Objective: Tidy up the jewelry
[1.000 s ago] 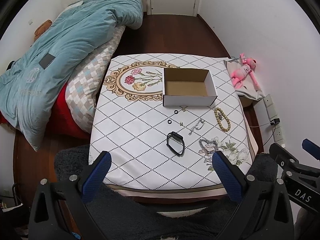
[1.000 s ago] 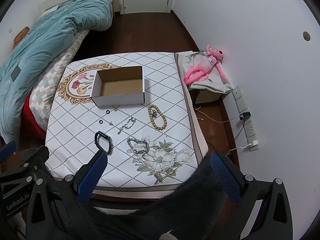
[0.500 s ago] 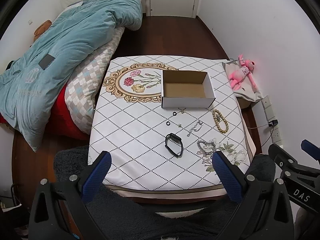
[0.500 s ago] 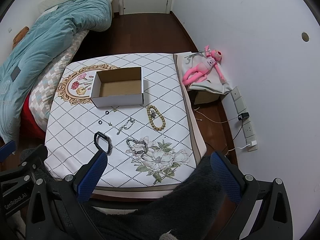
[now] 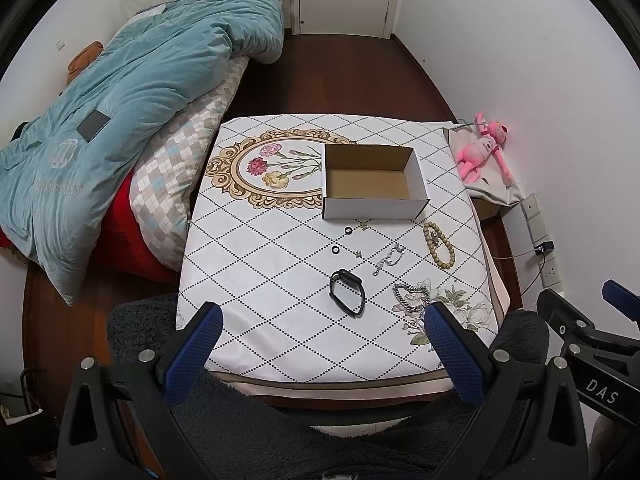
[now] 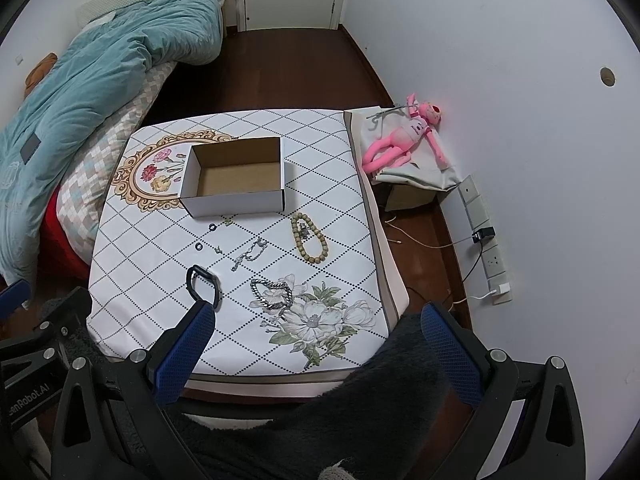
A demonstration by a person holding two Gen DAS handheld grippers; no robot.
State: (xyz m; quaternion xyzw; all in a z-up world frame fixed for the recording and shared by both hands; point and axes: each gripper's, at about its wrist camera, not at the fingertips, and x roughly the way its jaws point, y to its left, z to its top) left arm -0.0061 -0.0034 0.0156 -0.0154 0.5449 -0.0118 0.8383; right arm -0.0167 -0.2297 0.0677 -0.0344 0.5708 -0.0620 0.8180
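An open, empty white cardboard box (image 5: 374,182) (image 6: 234,178) stands on the patterned table (image 5: 256,264) (image 6: 160,248). In front of it lie a black wristband (image 5: 347,292) (image 6: 203,283), a silver chain bracelet (image 5: 411,297) (image 6: 271,294), a thin silver chain (image 5: 387,260) (image 6: 249,254), a wooden bead bracelet (image 5: 439,245) (image 6: 310,238), two small black rings (image 5: 348,231) (image 6: 212,227) and small earrings (image 5: 359,254). My left gripper (image 5: 322,344) and right gripper (image 6: 318,344) are both open and empty, held above the table's near edge, apart from all the jewelry.
A bed with a teal duvet (image 5: 120,120) (image 6: 88,76) lies left of the table. A pink plush toy (image 5: 482,148) (image 6: 404,140) rests on a low box at the right by the wall. A power strip (image 6: 486,240) and cables lie on the floor at right.
Both views have drawn back and risen slightly; the table and jewelry look a little smaller and farther. Nothing on the table has moved. Both grippers stay open.
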